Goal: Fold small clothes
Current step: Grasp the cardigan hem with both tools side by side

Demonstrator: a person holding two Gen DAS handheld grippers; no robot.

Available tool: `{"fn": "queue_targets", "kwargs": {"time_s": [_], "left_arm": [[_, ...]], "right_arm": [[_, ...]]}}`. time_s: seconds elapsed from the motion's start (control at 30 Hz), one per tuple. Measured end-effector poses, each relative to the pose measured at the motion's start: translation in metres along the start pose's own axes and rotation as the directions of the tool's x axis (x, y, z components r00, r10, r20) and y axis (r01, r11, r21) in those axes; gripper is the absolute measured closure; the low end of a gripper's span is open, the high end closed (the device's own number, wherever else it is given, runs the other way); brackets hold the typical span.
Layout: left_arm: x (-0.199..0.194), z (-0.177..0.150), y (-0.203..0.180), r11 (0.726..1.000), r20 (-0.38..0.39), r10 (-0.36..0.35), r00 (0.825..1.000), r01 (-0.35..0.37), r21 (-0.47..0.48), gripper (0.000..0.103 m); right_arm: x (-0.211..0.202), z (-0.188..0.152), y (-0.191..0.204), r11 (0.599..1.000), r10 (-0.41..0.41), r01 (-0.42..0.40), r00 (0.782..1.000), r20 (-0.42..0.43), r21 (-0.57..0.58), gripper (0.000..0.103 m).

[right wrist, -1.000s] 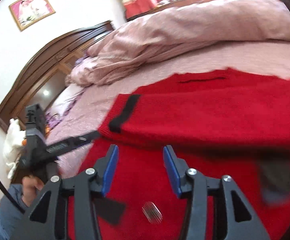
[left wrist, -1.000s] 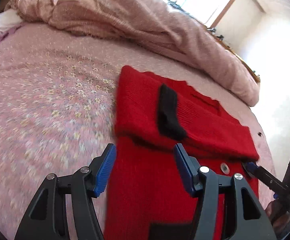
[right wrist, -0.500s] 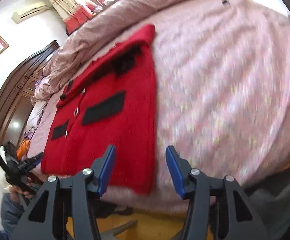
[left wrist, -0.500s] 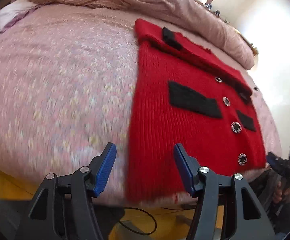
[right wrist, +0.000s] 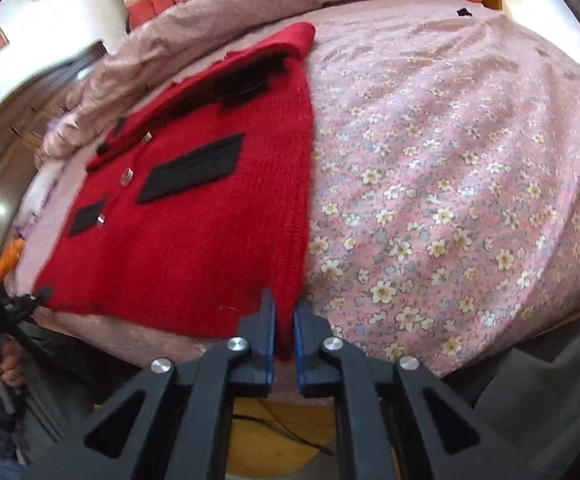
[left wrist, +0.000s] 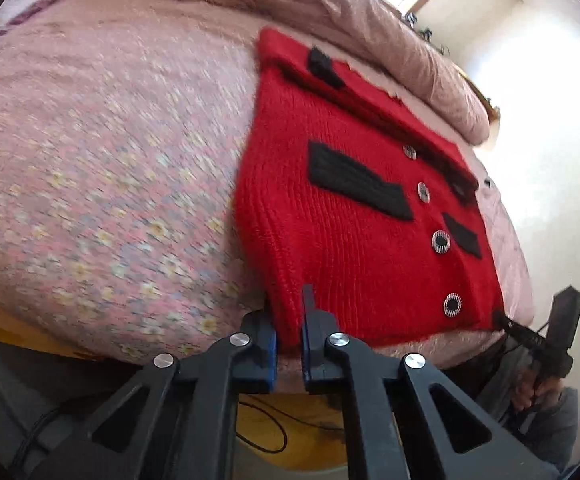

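A small red knitted cardigan (left wrist: pixel 354 216) with black pocket flaps and round buttons lies flat on the bed, its sleeves folded across the far end. It also shows in the right wrist view (right wrist: pixel 218 216). My left gripper (left wrist: pixel 288 304) is shut on the cardigan's near left hem corner. My right gripper (right wrist: pixel 284 312) is shut on the near right hem corner. Each gripper also shows in the other's view, the right one (left wrist: pixel 508 324) and the left one (right wrist: pixel 36 296), each at a hem corner.
The bed has a pink flowered sheet (left wrist: pixel 102 184) and a rumpled pink quilt (left wrist: pixel 330 4) heaped along the far side. The bed's near edge is just under both grippers. A dark wooden wardrobe (right wrist: pixel 14 152) stands at the left. A cable lies on the yellow floor (left wrist: pixel 274 432).
Both grippers drew back from the folded sleeves to the near hem, moved apart to its two corners, and closed on them. They were open before.
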State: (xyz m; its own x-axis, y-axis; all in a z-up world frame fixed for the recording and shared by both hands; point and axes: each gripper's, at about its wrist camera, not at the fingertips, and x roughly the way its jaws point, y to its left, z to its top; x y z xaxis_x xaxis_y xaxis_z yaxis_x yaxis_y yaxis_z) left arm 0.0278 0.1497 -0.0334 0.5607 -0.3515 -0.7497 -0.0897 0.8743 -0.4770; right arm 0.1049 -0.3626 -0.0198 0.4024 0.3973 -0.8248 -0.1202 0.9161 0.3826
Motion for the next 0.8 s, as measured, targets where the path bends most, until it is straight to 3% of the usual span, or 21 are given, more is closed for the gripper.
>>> {"fn": "queue_targets", "kwargs": {"time_s": [0.13,0.23,0.33,0.43,0.53,0.67,0.8], "left_arm": [[-0.011,-0.002,0.016,0.997,0.03,0.039,0.999,-0.037,-0.063,0.102],[0.0,-0.003,0.01,0.998,-0.016,0.065,0.998,-0.065,-0.023,0.101],[0.008,-0.003,0.003,0.996,-0.043,0.084,0.996,-0.084,0.004,0.098],[0.005,-0.002,0.011,0.998,-0.038,0.04,0.998,-0.042,-0.047,0.087],[-0.004,-0.002,0.019,0.995,-0.011,-0.01,1.0,0.008,-0.103,0.076],[-0.009,0.001,0.024,0.987,0.011,-0.083,0.996,0.084,-0.139,0.06],[0.007,0.005,0.02,0.986,-0.027,-0.086,0.996,0.081,-0.143,0.06]], "right_arm": [[-0.015,-0.001,-0.023,0.996,-0.041,0.039,0.999,0.025,0.08,0.096],[-0.007,-0.005,-0.039,0.986,0.018,-0.015,1.0,-0.017,0.168,0.095],[-0.006,-0.005,-0.033,0.992,-0.003,0.006,1.0,-0.023,0.13,0.088],[-0.005,-0.007,-0.03,0.99,0.029,-0.026,0.999,-0.023,0.137,0.071],[-0.007,-0.012,-0.041,0.967,0.135,-0.127,0.99,-0.024,0.222,0.058],[-0.012,-0.017,-0.056,0.937,0.197,-0.188,0.98,-0.002,0.296,0.055],[-0.02,-0.014,-0.047,0.942,0.219,-0.226,0.974,0.056,0.247,0.055]]}}
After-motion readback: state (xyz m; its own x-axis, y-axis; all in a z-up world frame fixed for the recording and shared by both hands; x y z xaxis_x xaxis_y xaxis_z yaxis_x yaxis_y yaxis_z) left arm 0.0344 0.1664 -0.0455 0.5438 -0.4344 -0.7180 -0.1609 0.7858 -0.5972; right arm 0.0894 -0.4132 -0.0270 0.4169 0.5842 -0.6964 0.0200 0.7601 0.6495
